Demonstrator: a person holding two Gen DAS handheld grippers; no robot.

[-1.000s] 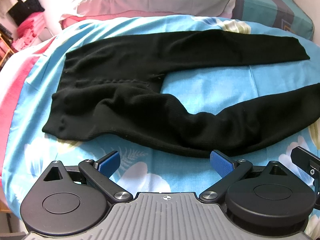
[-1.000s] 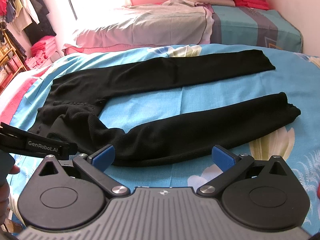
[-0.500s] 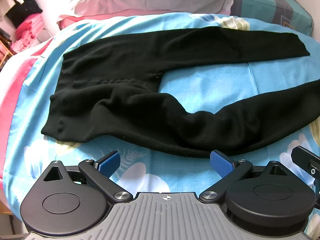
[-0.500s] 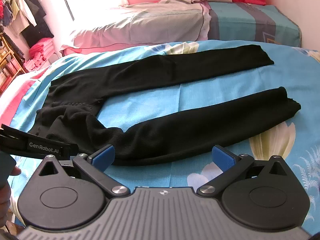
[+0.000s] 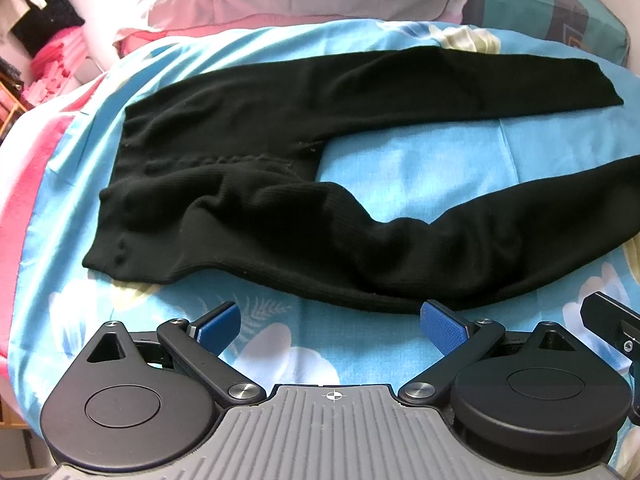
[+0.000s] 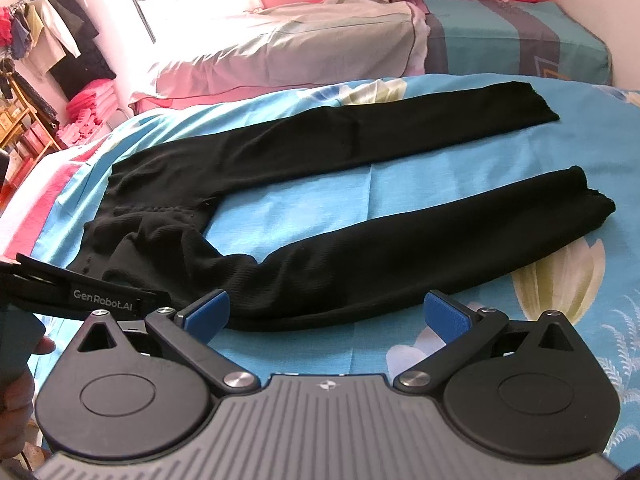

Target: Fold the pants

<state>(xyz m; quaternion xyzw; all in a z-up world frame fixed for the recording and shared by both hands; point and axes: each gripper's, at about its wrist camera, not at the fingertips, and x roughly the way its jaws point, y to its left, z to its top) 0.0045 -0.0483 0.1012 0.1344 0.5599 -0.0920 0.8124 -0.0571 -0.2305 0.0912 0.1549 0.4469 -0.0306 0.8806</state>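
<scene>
A: Black knit pants (image 5: 328,200) flat on blue floral bedsheet (image 5: 400,160). Long axis left to right, waistband left, cuffs right, legs splayed; near leg bunched at hip.

B: Grippers?

A: Left gripper (image 5: 330,320) and right gripper (image 6: 326,314) both spread wide, empty, hovering at near leg's hem-side edge.

B: Risk?

A: Likely pinching one layer only; the bunched hip would then fold crooked.
</scene>
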